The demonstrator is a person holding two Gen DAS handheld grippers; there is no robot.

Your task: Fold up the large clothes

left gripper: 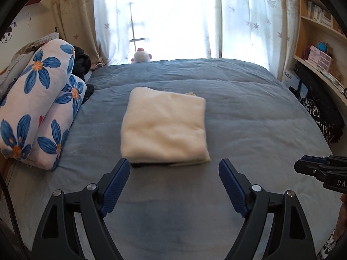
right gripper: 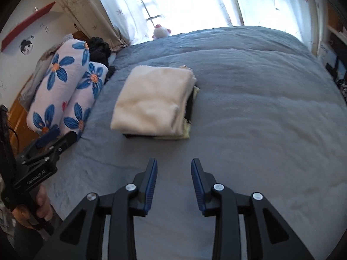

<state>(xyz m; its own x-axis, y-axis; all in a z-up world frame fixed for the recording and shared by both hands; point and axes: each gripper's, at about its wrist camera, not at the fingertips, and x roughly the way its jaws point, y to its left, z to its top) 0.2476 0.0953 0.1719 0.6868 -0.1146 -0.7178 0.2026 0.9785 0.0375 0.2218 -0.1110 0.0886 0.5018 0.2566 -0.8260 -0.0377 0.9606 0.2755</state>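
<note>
A cream fleece garment [left gripper: 164,127] lies folded into a thick rectangle on the grey-blue bed [left gripper: 249,112], with a dark layer and a pale yellow edge showing underneath. It also shows in the right wrist view [right gripper: 151,103]. My left gripper [left gripper: 174,166] is open wide and empty, its fingertips just short of the fold's near edge. My right gripper [right gripper: 173,164] is open and empty, a little back from the fold. It appears at the right edge of the left wrist view [left gripper: 303,165].
Two flower-print pillows [left gripper: 41,108] lean along the bed's left side, with dark clothes [left gripper: 81,61] behind them. A white plush toy [left gripper: 141,56] sits at the far edge by the curtained window. Shelves [left gripper: 321,49] stand on the right.
</note>
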